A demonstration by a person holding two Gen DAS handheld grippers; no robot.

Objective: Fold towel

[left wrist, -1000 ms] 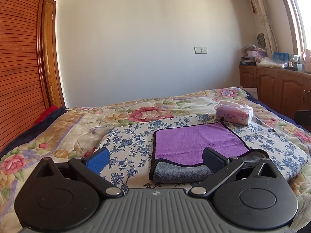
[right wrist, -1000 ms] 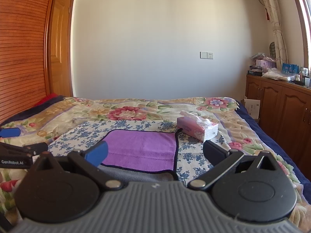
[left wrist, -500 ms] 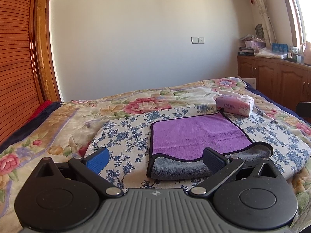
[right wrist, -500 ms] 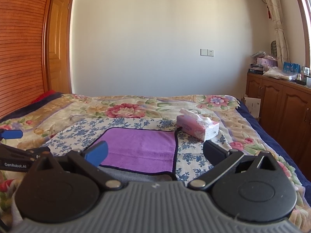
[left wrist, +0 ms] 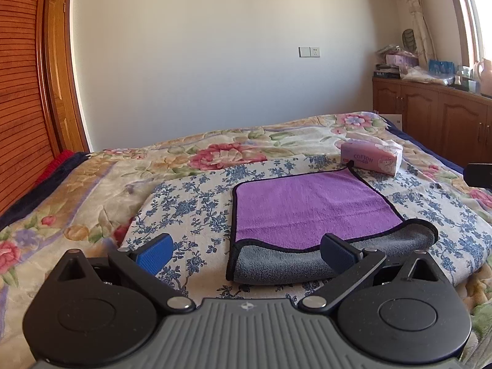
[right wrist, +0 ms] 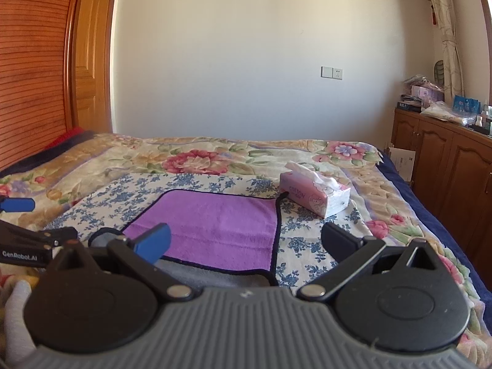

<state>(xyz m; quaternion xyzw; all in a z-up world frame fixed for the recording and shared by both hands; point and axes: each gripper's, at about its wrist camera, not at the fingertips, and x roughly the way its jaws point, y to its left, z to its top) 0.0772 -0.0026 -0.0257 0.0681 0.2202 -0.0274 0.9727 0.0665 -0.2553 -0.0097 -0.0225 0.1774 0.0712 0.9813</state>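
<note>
Tissue pack [left wrist: 371,157] — "COTTON"; left tool [right wrist: 21,253] — "GenRobot.AI".

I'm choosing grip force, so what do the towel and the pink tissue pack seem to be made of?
The towel looks like plush microfibre: matte, fuzzy purple face, grey underside showing at the rolled near edge, black stitched border. The tissue pack looks like thin printed plastic film, faintly glossy, with soft white tissue poking out on top. Both probably squash easily.

1. Towel [left wrist: 310,206]: purple face up, gray underside, black-bound edges, lying flat on the blue-flowered cloth [left wrist: 190,203] covering the bed.
2. Near edge rolled back, exposing a gray band toward the bed's near edge.
</note>
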